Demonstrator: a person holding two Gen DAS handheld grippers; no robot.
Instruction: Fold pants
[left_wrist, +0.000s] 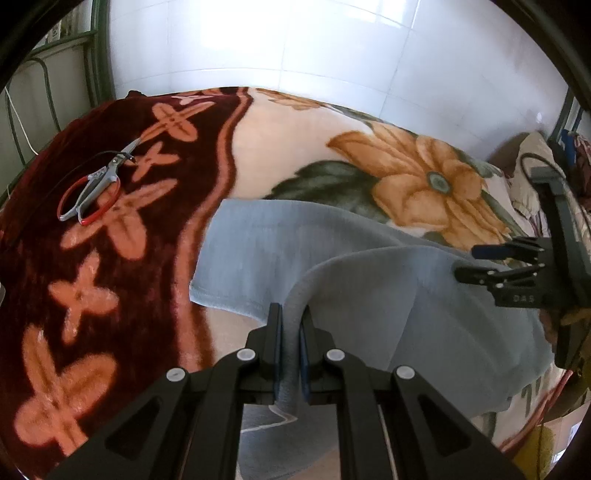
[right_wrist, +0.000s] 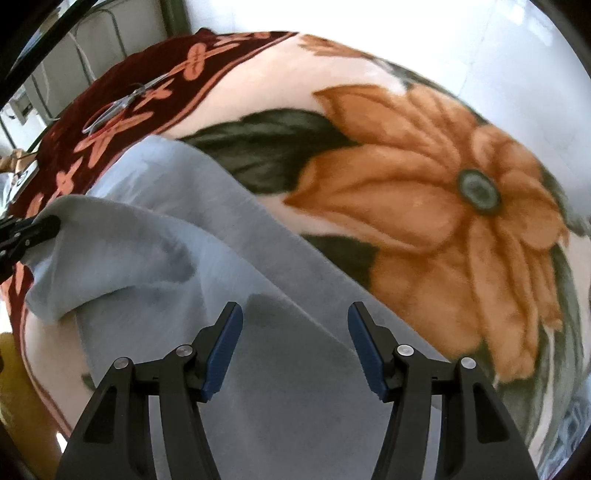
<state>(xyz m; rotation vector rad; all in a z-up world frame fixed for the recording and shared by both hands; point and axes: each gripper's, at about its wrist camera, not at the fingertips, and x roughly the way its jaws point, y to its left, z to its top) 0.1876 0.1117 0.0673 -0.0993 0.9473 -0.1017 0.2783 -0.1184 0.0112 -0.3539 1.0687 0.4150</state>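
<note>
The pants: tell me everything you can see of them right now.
The pants are light grey-blue, of a soft knit-looking fabric, and lie on the floral blanket, partly folded. One thick edge is lifted and curls over the flat layer, pinched in the left hand-held gripper. The right hand-held gripper hangs open above the flat part, not gripping it. A hemmed end points toward the blanket's dark red border. Nothing else touches them.

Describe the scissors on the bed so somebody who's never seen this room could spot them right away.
Start at the flowered blanket covering the bed and go to its dark maroon border with orange cross shapes. The scissors lie there, well apart from the light blue pants. They are the only metal thing on the blanket, silver with thin red handle loops.
</note>
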